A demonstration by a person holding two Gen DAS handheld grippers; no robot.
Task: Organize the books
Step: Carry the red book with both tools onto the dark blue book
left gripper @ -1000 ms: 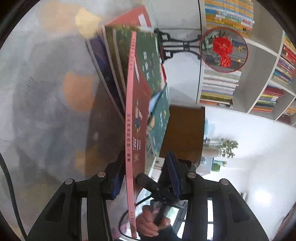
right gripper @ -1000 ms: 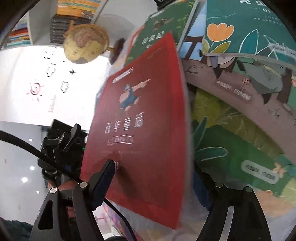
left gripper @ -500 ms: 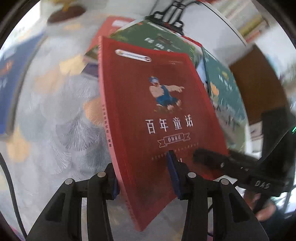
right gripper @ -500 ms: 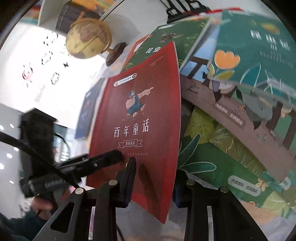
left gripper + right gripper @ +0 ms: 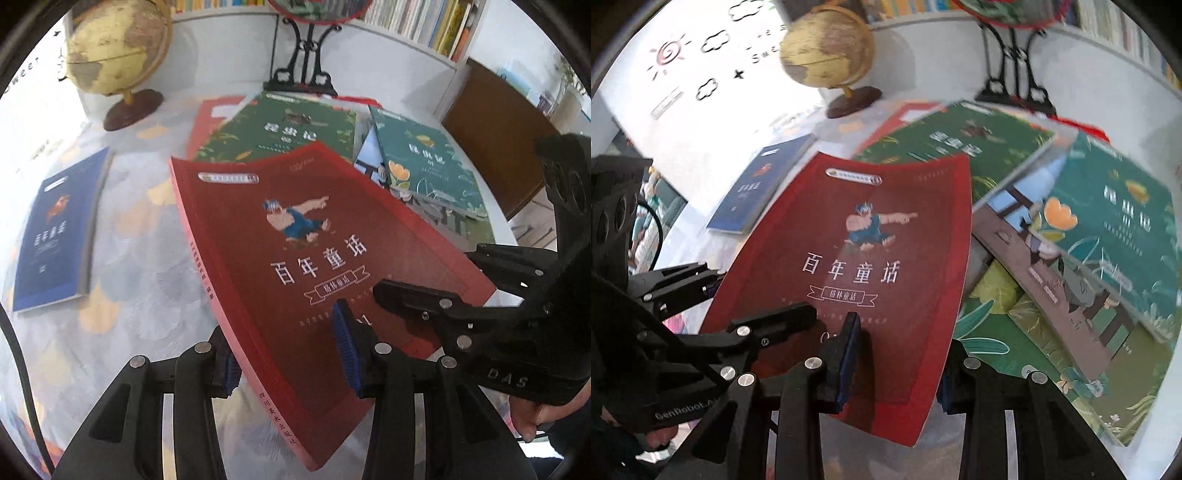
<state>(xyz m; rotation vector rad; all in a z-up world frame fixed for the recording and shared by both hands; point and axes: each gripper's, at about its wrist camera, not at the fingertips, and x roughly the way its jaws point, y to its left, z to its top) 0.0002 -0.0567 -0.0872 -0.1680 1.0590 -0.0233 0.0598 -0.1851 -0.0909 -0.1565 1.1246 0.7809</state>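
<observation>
A red book (image 5: 295,258) with a cartoon figure and white title hangs tilted above the table, cover facing up. My left gripper (image 5: 286,354) is shut on its lower edge near the spine, one blue pad on the cover and one beneath. My right gripper (image 5: 897,365) is shut on the same red book (image 5: 857,258) at its lower right corner. Each gripper shows in the other's view, the right gripper (image 5: 424,306) and the left gripper (image 5: 768,325). On the patterned tablecloth (image 5: 140,280) lie a blue book (image 5: 55,236), a green book (image 5: 284,133) and a teal book (image 5: 424,162).
A globe (image 5: 114,48) and a black ornate stand (image 5: 303,62) are at the table's back, before a white bookshelf (image 5: 417,18) full of books. A brown cabinet (image 5: 495,136) is at the right. A large leafy picture book (image 5: 1015,332) lies under the teal book (image 5: 1115,221).
The red book turned from edge-on to cover-up and rose off the pile. My right gripper closed on its lower corner. Both hands rolled and lifted, bringing the globe and blue book into view.
</observation>
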